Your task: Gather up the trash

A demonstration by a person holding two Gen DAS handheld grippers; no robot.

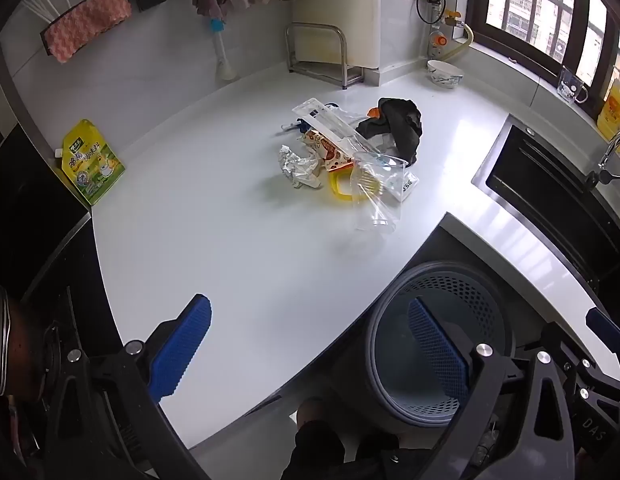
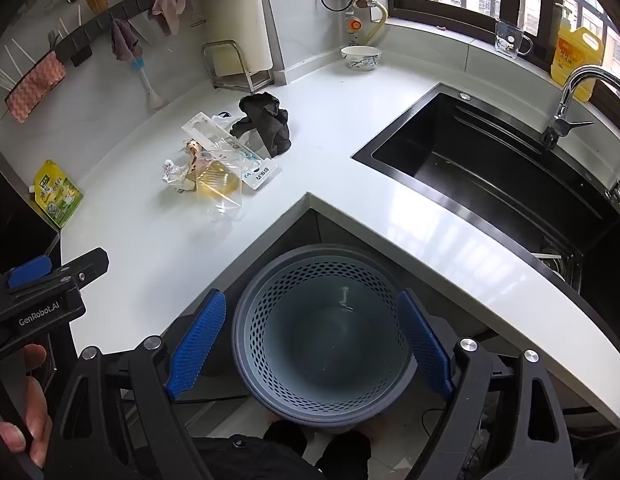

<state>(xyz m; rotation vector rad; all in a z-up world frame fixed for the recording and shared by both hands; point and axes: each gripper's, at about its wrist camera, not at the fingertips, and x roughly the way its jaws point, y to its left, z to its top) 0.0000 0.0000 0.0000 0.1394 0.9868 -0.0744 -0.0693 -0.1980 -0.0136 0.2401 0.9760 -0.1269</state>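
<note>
A pile of trash lies on the white counter (image 1: 213, 240): a clear plastic cup (image 1: 376, 192), crumpled foil (image 1: 297, 166), a printed snack wrapper (image 1: 330, 152), a clear blister pack (image 1: 326, 120), a yellow ring (image 1: 342, 190) and a black cloth (image 1: 402, 124). The pile also shows in the right wrist view, with the cup (image 2: 219, 188) nearest. A grey perforated bin (image 2: 322, 332) stands on the floor in the counter's corner notch; it looks empty. My left gripper (image 1: 310, 344) is open above the counter's front edge. My right gripper (image 2: 310, 344) is open above the bin.
A black sink (image 2: 502, 184) with a faucet (image 2: 570, 100) lies to the right. A green-yellow pouch (image 1: 91, 160) leans at the left by the stove. A bowl (image 1: 444, 74), metal rack (image 1: 318, 54), glass mug (image 2: 510, 38) and oil jug (image 2: 576, 60) stand at the back.
</note>
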